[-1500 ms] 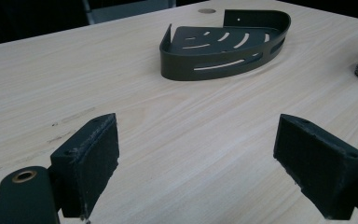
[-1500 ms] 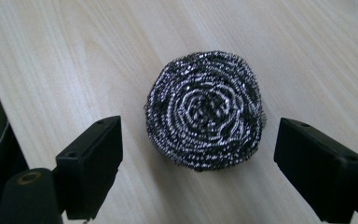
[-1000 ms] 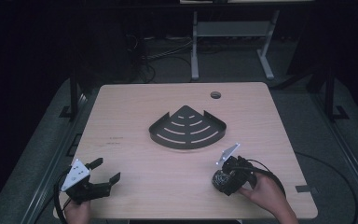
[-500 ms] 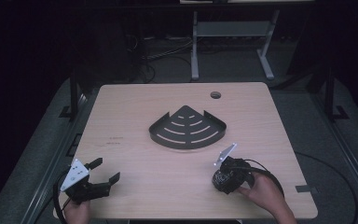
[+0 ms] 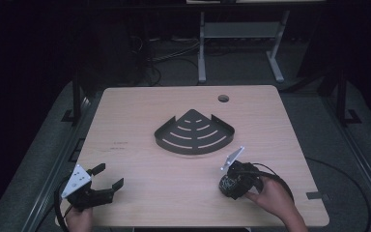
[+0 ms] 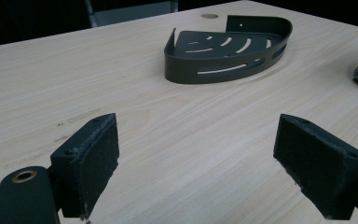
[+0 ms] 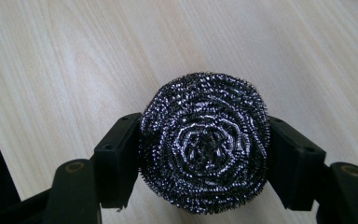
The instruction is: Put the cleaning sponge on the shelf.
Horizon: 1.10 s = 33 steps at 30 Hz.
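A round steel-wool scourer lies on the pale wooden table at the front right. My right gripper has just been closing and now stands shut on the scourer, its pads pressing both sides. At the front left corner my left gripper is open with bare tabletop between its pads. A black slotted corner basket sits at the table's middle, apart from both grippers. It lies ahead of the left gripper, its curved wall toward me.
A round cable hole is in the table's far right part. A grey metal stand rises on the dark floor behind the table. The right gripper's cable loops near the front right edge.
The right gripper's jaws have drawn in onto the scourer. Both hands stay where they were, and the basket has not moved.
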Motion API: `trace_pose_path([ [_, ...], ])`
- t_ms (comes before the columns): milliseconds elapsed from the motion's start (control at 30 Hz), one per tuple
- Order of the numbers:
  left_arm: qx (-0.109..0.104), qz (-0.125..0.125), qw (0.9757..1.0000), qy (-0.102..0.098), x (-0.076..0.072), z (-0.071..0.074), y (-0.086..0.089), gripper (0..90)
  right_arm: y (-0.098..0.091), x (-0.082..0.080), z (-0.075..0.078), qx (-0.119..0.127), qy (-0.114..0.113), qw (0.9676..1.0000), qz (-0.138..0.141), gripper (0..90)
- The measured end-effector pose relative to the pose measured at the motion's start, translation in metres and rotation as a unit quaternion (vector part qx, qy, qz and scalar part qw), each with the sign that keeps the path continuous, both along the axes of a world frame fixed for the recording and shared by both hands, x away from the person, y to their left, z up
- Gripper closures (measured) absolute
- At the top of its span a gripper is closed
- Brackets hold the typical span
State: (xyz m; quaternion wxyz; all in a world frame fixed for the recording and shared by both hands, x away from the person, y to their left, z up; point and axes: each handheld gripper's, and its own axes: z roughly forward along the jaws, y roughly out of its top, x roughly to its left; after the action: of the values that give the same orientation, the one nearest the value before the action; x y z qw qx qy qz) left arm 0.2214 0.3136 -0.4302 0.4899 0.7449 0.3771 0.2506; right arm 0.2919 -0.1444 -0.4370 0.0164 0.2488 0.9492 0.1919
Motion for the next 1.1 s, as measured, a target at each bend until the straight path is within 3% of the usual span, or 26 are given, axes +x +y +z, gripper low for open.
trace_pose_path([
  [433, 0.001, -0.002, 1.0, 0.0, 0.0, 0.0, -0.001, 13.5, 0.007, 0.009, 0.016, 0.012, -0.01, 0.9998, 0.009, 32.8],
  [1100, 0.0, -0.002, 1.0, 0.0, 0.0, 0.0, -0.001, 13.5, 0.02, 0.031, 0.036, 0.03, -0.004, 0.9992, 0.025, 32.9],
])
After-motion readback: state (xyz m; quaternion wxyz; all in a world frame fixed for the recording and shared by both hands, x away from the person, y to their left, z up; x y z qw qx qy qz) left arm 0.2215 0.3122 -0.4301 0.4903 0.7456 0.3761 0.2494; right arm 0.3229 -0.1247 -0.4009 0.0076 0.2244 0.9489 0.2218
